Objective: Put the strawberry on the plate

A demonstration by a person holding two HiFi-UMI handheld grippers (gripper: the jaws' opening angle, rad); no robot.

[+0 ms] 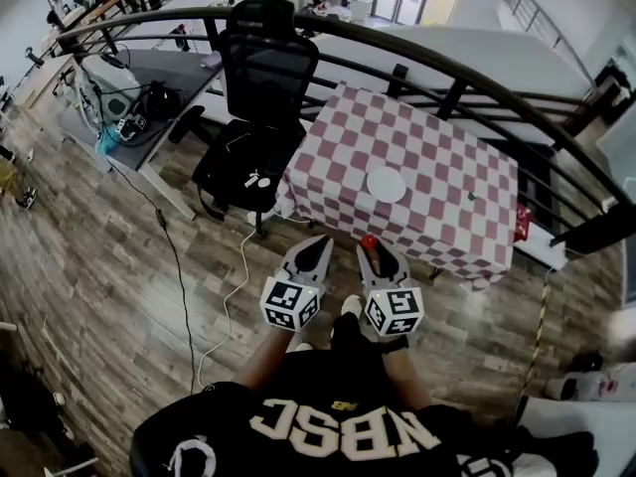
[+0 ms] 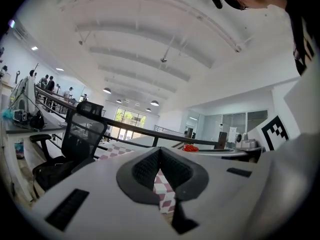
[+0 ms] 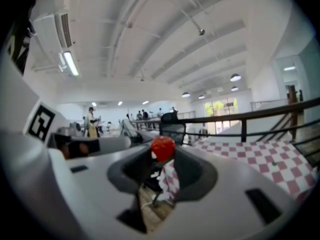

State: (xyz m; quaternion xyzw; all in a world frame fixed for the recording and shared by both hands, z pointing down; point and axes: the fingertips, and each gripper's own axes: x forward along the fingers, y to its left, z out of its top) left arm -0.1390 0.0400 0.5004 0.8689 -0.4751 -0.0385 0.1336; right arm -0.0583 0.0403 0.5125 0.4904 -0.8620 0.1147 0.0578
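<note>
red, rounded, white-flecked strawberry (image 3: 162,148)

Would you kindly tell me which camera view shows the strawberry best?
The right gripper view: the strawberry sits large, pinched at the tips of the right hand-held gripper. The head view shows a small red dot, the left gripper view a distant red speck.

Only the top of the strawberry (image 3: 162,148) shows; the jaws of the right gripper (image 1: 373,253) hide the rest. The dark speck (image 1: 470,196) right of the plate (image 1: 387,184) is too small to identify.
</note>
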